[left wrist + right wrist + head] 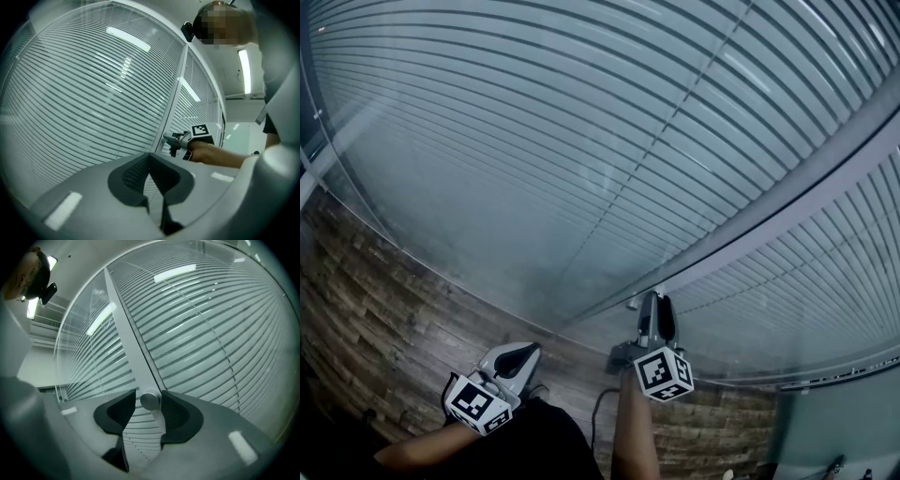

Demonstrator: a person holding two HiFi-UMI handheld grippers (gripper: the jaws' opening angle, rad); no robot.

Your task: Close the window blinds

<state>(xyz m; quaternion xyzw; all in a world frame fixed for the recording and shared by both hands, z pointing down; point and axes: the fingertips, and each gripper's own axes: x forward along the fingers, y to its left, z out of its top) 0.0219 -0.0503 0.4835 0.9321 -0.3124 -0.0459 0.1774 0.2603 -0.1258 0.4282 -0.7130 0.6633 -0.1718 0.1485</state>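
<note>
**Desk:** What does the head view give you?

**Me:** Both my forearms reach up from the bottom edge toward the blinds (581, 122), which fill most of the picture behind glass. Dark gaps show between their slats. The left gripper (520, 354) sits low, over the brick-pattern wall (384, 291) under the window. It is well short of the glass, with its marker cube (476, 403) nearest me. The right gripper (656, 305) is further in, its tips up against the pale frame post (787, 202) that splits the window.

**Desk:** And the left gripper view?

**Me:** I'm looking level along its jaws at the slats. The tips meet at the far end, with only a thin wedge of daylight behind them and nothing pinched. Off to the right, my other hand holds the right gripper at the post.

**Desk:** Right gripper view?

**Me:** The gripper is rolled, so the post runs slantwise up the picture, with slats on both sides of it. The jaws are spread, and a small round metal knob (150, 401) on the post sits between their tips. It lies right against one pad, and a sliver of gap shows at the other, so I read no squeeze on it.
</note>
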